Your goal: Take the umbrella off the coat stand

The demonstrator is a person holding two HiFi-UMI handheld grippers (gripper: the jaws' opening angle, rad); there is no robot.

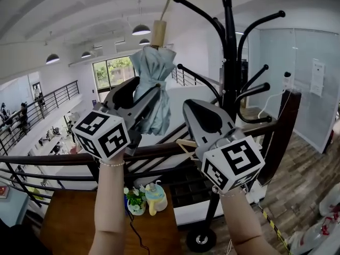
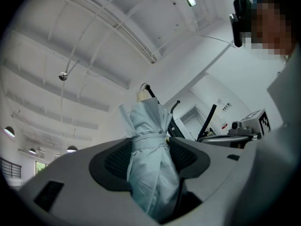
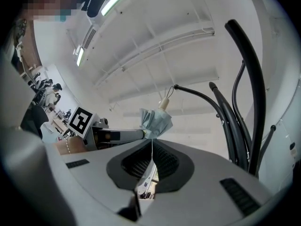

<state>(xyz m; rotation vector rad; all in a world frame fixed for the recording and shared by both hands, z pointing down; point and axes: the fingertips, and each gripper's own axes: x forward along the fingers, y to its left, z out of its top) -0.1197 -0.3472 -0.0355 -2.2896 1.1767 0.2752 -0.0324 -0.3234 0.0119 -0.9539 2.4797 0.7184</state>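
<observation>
Below your left gripper [image 1: 139,97], a dark railing [image 1: 64,159] is running across. Under it, a potted plant [image 1: 135,200] with white flowers is sitting just beside a yellow and blue pot [image 1: 155,195] on a wooden surface [image 1: 69,222]. Above that gripper, round lamps [image 1: 141,30] are hanging from the ceiling, and a window [image 1: 111,70] behind it is showing greenery. Far to its left, people [image 1: 21,116] are standing along a balcony. Right of your right gripper [image 1: 192,107], a glass wall [image 1: 297,78] is rising over wood flooring [image 1: 297,174], where striped tape [image 1: 271,224] is lying.

Between the left gripper's [image 2: 149,142] ribbed black pads [image 2: 117,160] the umbrella [image 2: 153,173] is creased, matt cloth; above them its handle [image 1: 158,33] looks wooden. Beside the right gripper [image 1: 193,107], the coat stand [image 1: 229,62] is glossy black.
</observation>
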